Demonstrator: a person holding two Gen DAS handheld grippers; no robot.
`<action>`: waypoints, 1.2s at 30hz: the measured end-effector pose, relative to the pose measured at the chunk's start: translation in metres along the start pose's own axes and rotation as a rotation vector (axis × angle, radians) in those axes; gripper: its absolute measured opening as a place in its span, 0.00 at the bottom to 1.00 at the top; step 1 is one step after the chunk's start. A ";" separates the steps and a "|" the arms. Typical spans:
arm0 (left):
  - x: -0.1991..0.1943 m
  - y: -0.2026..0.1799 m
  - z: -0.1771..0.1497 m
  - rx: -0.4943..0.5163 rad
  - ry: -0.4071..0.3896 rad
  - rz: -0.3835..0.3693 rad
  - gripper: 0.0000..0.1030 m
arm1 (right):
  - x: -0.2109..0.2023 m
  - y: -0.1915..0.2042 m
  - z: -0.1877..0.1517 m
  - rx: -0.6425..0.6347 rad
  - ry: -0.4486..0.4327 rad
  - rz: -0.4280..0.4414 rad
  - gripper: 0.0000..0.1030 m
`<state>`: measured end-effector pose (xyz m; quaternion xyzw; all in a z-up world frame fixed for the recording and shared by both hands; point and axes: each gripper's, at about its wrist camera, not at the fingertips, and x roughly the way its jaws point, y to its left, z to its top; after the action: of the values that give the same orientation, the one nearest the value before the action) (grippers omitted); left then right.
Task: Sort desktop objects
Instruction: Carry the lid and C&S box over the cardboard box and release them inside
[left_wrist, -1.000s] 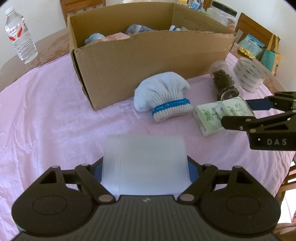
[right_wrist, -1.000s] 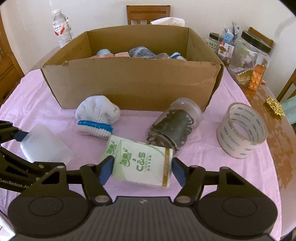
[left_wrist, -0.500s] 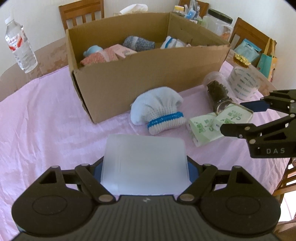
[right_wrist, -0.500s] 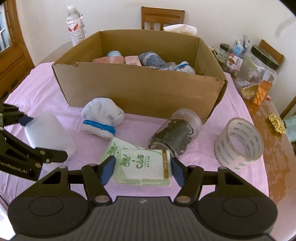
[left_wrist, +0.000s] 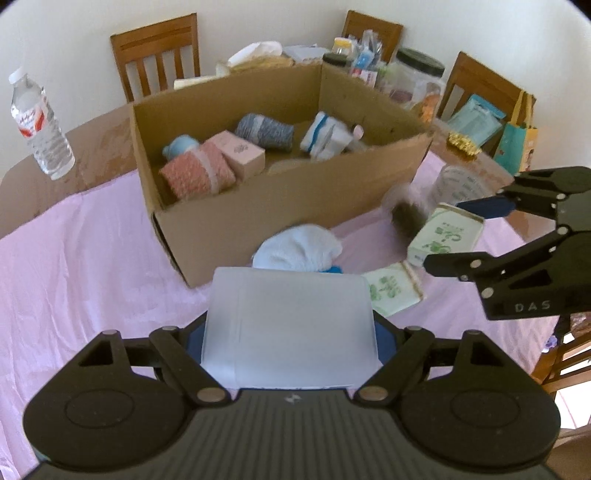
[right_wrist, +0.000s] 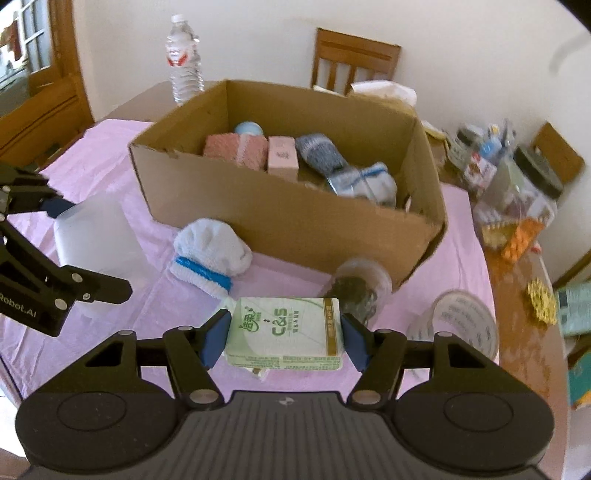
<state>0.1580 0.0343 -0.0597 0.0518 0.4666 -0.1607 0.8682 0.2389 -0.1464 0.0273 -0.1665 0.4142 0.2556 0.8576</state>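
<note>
My left gripper (left_wrist: 290, 338) is shut on a frosted translucent plastic box (left_wrist: 290, 325) and holds it above the pink tablecloth, in front of the open cardboard box (left_wrist: 295, 199). My right gripper (right_wrist: 282, 334) is shut on a green-and-white tissue pack (right_wrist: 284, 334), lifted off the cloth; it also shows in the left wrist view (left_wrist: 447, 234). A second tissue pack (left_wrist: 393, 293) lies on the cloth below it. A white knit sock with a blue band (right_wrist: 210, 254) lies by the cardboard box (right_wrist: 295, 221), which holds several socks and a pink carton.
A clear jar of dark bits (right_wrist: 360, 286) lies on its side by the box's right corner. A tape roll (right_wrist: 461, 325) stands to the right. A water bottle (right_wrist: 184, 59) stands behind the box. Jars, packets and chairs crowd the far right table edge.
Both grippers have risen with their loads; the view now looks down into the cardboard box. The tissue pack has come off the cloth, leaving a second pack lying there.
</note>
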 end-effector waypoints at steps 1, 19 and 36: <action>-0.004 -0.001 0.003 0.006 -0.007 -0.001 0.81 | -0.002 0.001 0.002 -0.016 -0.005 0.000 0.67; -0.029 0.005 0.072 0.056 -0.133 0.031 0.81 | -0.024 -0.006 0.070 -0.186 -0.143 0.038 0.67; -0.003 0.048 0.106 -0.049 -0.139 0.100 0.88 | 0.025 -0.016 0.138 -0.268 -0.137 0.063 0.67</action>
<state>0.2561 0.0553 -0.0007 0.0426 0.4058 -0.1088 0.9065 0.3474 -0.0829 0.0922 -0.2487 0.3220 0.3463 0.8453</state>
